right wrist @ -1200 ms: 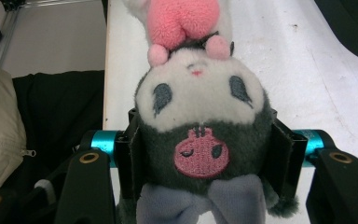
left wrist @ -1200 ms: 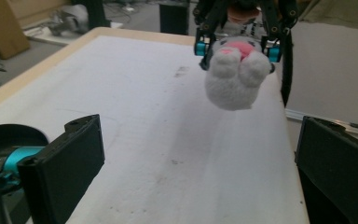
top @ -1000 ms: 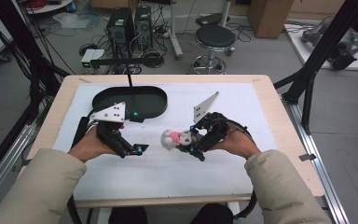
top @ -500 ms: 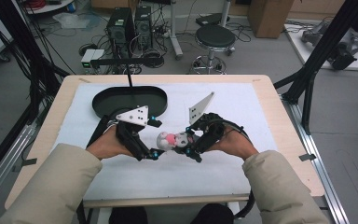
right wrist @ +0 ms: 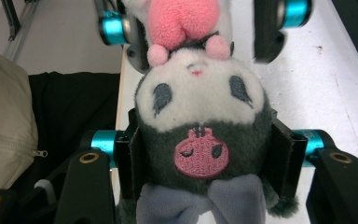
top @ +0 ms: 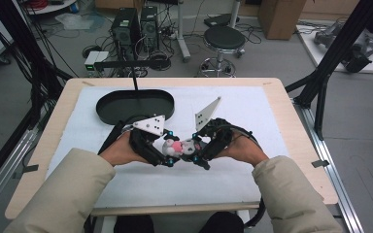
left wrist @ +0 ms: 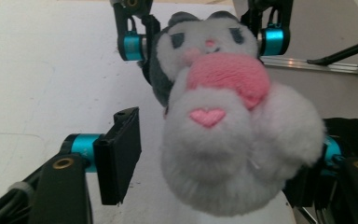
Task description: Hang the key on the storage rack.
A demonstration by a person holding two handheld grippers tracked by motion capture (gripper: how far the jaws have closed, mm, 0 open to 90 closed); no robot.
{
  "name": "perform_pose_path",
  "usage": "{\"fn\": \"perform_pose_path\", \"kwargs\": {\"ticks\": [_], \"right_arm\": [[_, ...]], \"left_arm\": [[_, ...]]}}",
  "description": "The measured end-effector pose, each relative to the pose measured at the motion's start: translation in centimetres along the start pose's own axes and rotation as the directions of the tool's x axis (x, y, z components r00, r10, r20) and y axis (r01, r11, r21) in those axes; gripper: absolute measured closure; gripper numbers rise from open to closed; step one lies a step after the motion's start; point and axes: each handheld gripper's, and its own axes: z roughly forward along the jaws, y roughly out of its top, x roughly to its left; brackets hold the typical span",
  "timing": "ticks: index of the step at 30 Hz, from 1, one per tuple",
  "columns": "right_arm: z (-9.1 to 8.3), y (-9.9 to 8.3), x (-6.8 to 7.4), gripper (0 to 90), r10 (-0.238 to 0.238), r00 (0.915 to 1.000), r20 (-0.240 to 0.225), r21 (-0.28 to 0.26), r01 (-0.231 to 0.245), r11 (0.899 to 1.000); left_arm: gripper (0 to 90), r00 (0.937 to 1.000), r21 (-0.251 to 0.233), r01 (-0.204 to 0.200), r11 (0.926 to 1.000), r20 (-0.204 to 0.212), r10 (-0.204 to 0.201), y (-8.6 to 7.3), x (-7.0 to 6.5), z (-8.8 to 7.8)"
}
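A grey-and-white plush toy (top: 177,147) with a pink heart hangs just above the white mat, between my two grippers. My right gripper (top: 196,153) is shut on its dark hooded head (right wrist: 200,98), both pads pressed to the sides in the right gripper view (right wrist: 209,154). My left gripper (top: 167,155) reaches in from the left. Its jaws have just been closing and now stand around the plush's fluffy white body (left wrist: 233,140). In the left gripper view (left wrist: 214,168) the left pad (left wrist: 119,158) stays a small gap away from the fur. The other pad is hidden behind the plush.
A black oval tray (top: 135,104) lies on the white mat (top: 272,116) behind the left hand. The wooden table edge (top: 301,126) frames the mat. Beyond the table stand a stool (top: 225,36), computer towers (top: 133,26) and black frame legs (top: 328,68).
The left hand has moved right to the plush, and its wide jaws have narrowed around the plush's body. The right hand and the plush have kept still.
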Motion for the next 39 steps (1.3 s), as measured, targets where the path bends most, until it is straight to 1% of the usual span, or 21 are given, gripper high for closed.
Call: {"fn": "perform_pose_path", "kwargs": {"ticks": [3,5,9,15,18,21,22,23,24,26,28,29,30,31,32,33,34,35,36,37,39], "right_arm": [[0.0,0.0,0.0,41.7,0.013,0.9999,0.007,0.009,-0.013,1.0],[0.0,-0.1,-0.1,41.7,0.017,0.9998,0.005,0.006,-0.017,1.0],[0.0,-0.1,-0.1,41.6,0.013,0.9999,-0.001,0.002,-0.013,1.0],[0.0,-0.1,-0.1,38.5,-0.003,1.0,0.001,-0.007,0.003,1.0],[0.1,0.0,0.1,28.6,-0.023,0.9993,0.028,-0.005,0.024,1.0],[0.1,-0.1,0.4,7.5,-0.051,0.9947,0.089,-0.005,0.051,0.999],[0.1,-0.1,0.4,7.5,-0.051,0.9947,0.089,-0.005,0.051,0.999],[-0.1,-0.3,0.4,1.4,-0.044,0.9925,0.114,-0.019,0.047,0.999],[-0.7,-0.8,0.4,0.6,-0.001,0.9872,0.16,-0.075,0.013,0.997],[-1.6,-1.5,0.5,0.6,0.039,0.9811,0.19,-0.138,-0.013,0.99],[-2.5,-2.2,0.8,0.6,0.056,0.9739,0.22,-0.172,-0.018,0.985],[-3.1,-2.8,1.1,0.6,0.073,0.9711,0.227,-0.206,-0.025,0.978],[-3.1,-2.8,1.1,0.6,0.073,0.9711,0.227,-0.206,-0.025,0.978],[-4.0,-3.9,1.5,0.6,0.104,0.9606,0.258,-0.255,-0.036,0.966],[-4.0,-3.9,1.5,0.6,0.104,0.9606,0.258,-0.255,-0.036,0.966],[-4.9,-5.1,1.8,0.6,0.148,0.9474,0.284,-0.316,-0.053,0.947],[-4.9,-5.1,1.8,0.6,0.148,0.9474,0.284,-0.316,-0.053,0.947],[-5.5,-6.4,2.3,0.6,0.196,0.9292,0.313,-0.375,-0.069,0.925],[-5.8,-7.0,2.4,0.6,0.217,0.9221,0.32,-0.405,-0.074,0.911],[-6.0,-7.7,2.7,0.6,0.24,0.9127,0.331,-0.428,-0.081,0.9],[-6.2,-8.8,3.0,0.6,0.271,0.8926,0.36,-0.468,-0.078,0.88]], "left_arm": [[45.1,0.9995,-0.003,-0.03,0.9995,0.006,0.03,0.1,-0.1,-0.1],[49.8,0.9993,-0.006,-0.036,0.9993,-0.015,0.036,0.2,-0.3,-0.1],[53.7,0.9981,-0.011,-0.058,0.9982,-0.023,0.058,0.2,-0.4,-0.2],[55.8,0.9979,-0.014,-0.059,0.9982,-0.029,0.058,0.2,-0.5,-0.4],[56.3,0.9979,-0.013,-0.056,0.9983,-0.034,0.056,0.3,-0.6,-0.5],[56.4,0.998,-0.011,-0.048,0.9988,-0.042,0.048,0.2,-0.6,-0.8],[56.4,0.998,-0.011,-0.048,0.9988,-0.042,0.048,0.2,-0.6,-0.8],[56.4,0.9977,-0.014,-0.046,0.9988,-0.05,0.046,0.2,-0.6,-1.0],[56.4,0.9975,-0.017,-0.039,0.9991,-0.06,0.038,0.2,-0.5,-1.3],[56.4,0.995,-0.034,-0.017,0.9993,-0.099,0.014,0.1,-0.6,-2.3],[56.4,0.9918,-0.052,0.004,0.9986,-0.127,-0.01,0.1,-0.6,-3.0],[56.4,0.9918,-0.052,0.004,0.9986,-0.127,-0.01,0.1,-0.6,-3.0],[56.4,0.9896,-0.063,0.011,0.998,-0.142,-0.02,0.1,-0.6,-3.4],[56.5,0.9822,-0.082,0.033,0.9961,-0.182,-0.048,-0.1,-0.5,-4.3],[56.5,0.9822,-0.082,0.033,0.9961,-0.182,-0.048,-0.1,-0.5,-4.3],[56.5,0.9712,-0.101,0.06,0.9931,-0.224,-0.082,-0.3,-0.4,-5.1],[56.5,0.9712,-0.101,0.06,0.9931,-0.224,-0.082,-0.3,-0.4,-5.1],[56.4,0.958,-0.119,0.085,0.9893,-0.263,-0.114,-0.6,-0.3,-6.0],[56.5,0.958,-0.119,0.085,0.9893,-0.263,-0.114,-0.6,-0.3,-6.0],[56.4,0.9378,-0.141,0.108,0.9842,-0.314,-0.148,-0.8,-0.2,-6.8],[56.4,0.9144,-0.174,0.136,0.9752,-0.357,-0.191,-1.0,-0.1,-7.5]]}}
